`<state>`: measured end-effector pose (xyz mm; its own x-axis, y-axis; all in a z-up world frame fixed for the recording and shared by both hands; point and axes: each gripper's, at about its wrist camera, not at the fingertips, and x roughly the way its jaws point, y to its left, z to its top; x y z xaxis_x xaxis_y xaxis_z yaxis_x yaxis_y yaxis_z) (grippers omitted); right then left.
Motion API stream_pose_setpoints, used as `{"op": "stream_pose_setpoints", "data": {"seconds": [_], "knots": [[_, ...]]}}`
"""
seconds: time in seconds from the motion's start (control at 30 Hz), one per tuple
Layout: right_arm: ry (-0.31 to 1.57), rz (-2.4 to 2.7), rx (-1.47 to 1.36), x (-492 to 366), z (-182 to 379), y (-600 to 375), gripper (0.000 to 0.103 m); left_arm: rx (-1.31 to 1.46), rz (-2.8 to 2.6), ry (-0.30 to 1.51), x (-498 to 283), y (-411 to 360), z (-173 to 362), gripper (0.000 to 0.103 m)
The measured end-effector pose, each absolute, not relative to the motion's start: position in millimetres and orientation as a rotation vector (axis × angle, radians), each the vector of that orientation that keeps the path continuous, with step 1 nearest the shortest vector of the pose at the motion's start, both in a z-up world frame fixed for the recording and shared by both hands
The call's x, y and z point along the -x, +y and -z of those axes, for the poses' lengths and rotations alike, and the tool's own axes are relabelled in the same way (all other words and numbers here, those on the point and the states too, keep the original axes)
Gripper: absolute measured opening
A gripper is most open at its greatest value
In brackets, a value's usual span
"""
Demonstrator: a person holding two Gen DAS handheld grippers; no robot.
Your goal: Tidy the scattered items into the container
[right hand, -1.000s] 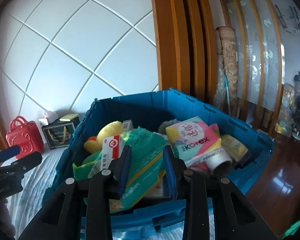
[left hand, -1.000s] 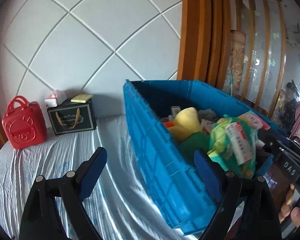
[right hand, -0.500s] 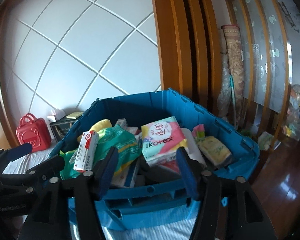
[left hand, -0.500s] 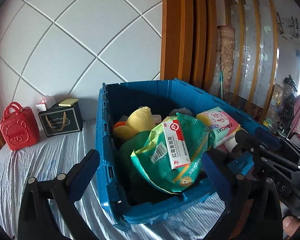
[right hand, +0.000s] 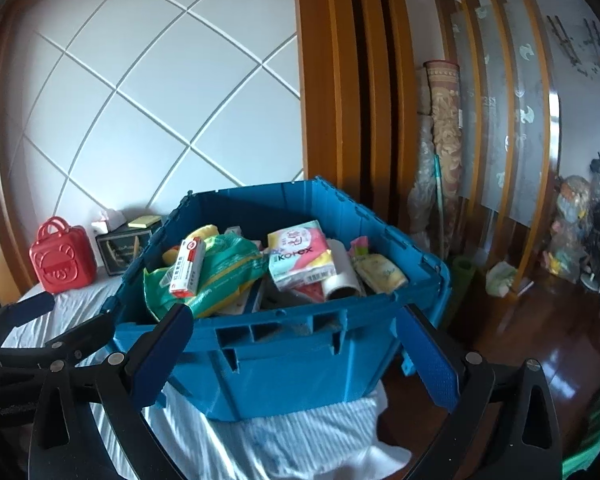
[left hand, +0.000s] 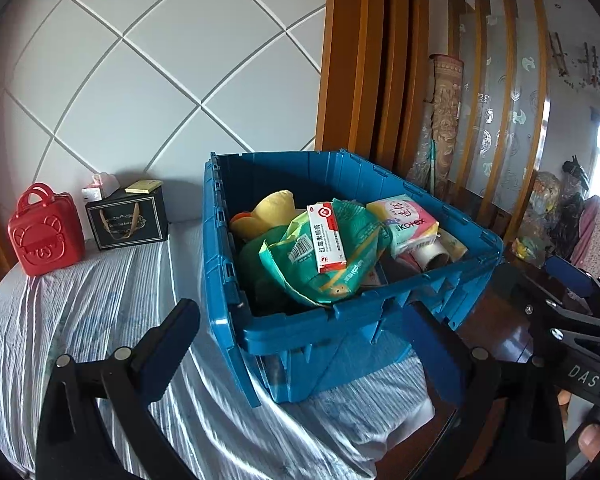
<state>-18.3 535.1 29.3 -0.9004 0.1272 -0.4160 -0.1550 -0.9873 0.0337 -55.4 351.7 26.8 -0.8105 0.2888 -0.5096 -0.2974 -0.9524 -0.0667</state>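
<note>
On the striped bed (left hand: 100, 320) the blue crate (right hand: 300, 360), at 12 o'clock, is heaped. Left claw (left hand: 312, 344) gapes empty; right claw (right hand: 296, 348) is opening, empty. The red-and-white box (right hand: 186, 268) may slide off the slick green bag (right hand: 224, 272).

Both cameras ride their own tongs and look forward and slightly down along the open fingers. The left view faces the blue bin (left hand: 340, 332) from its near left corner; the right view faces its near wall squarely. Both share the bin, the bed sheet (left hand: 100, 300) and the red bag (right hand: 62, 262).
</note>
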Motion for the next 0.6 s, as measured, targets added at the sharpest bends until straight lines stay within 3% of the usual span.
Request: {"op": "stream_pose_setpoints", "data": {"seconds": [0.6], "knots": [[0.086,-2.898,0.661,15.5,-36.3,549.7,0.103,0.798,-2.76,0.07,53.6,369.9,-34.9,0.103]]}}
